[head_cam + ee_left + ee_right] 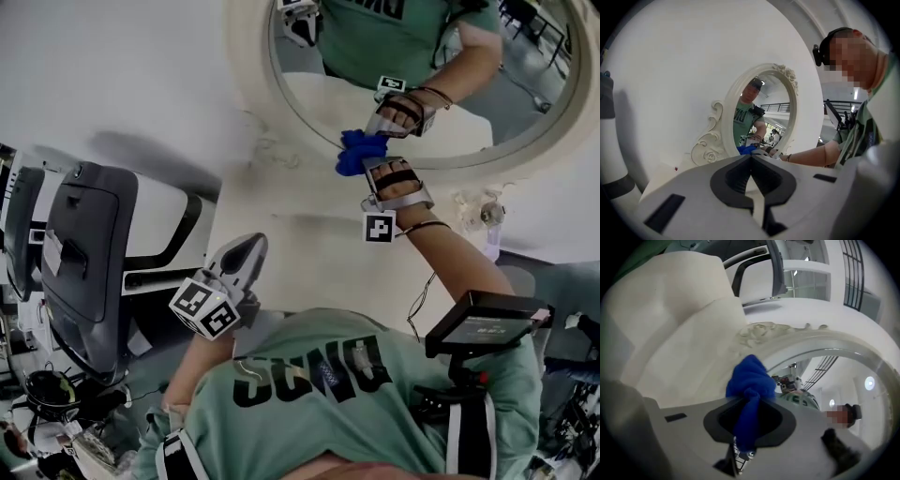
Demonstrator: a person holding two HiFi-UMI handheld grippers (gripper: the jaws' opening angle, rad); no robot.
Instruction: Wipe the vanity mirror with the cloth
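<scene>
- Vanity mirror (487,112): an oval glass in a white ornate frame (251,84), standing at the far side of the scene, right of centre, in front of a pale wall.
- Cloth (360,151): a blue bundle at the near edge of the glass, just where it meets the frame. It looks pressed to the surface, since the gripper and its reflection meet at it.
- Right gripper (377,169): clenched on the cloth. The right gripper view shows a fold pinched between the jaws with the bulk bunched out past the tips, so fabric rather than plastic meets the glass.
- Right forearm (450,258): stretched away from the body towards the far side, wrist roughly in line with the arm, which suits a sweeping stroke.
- Left gripper (246,251): drawn back near the chest on the left, well apart from the mirror. Its jaws are closed together on nothing, and it seems parked out of the way.
</scene>
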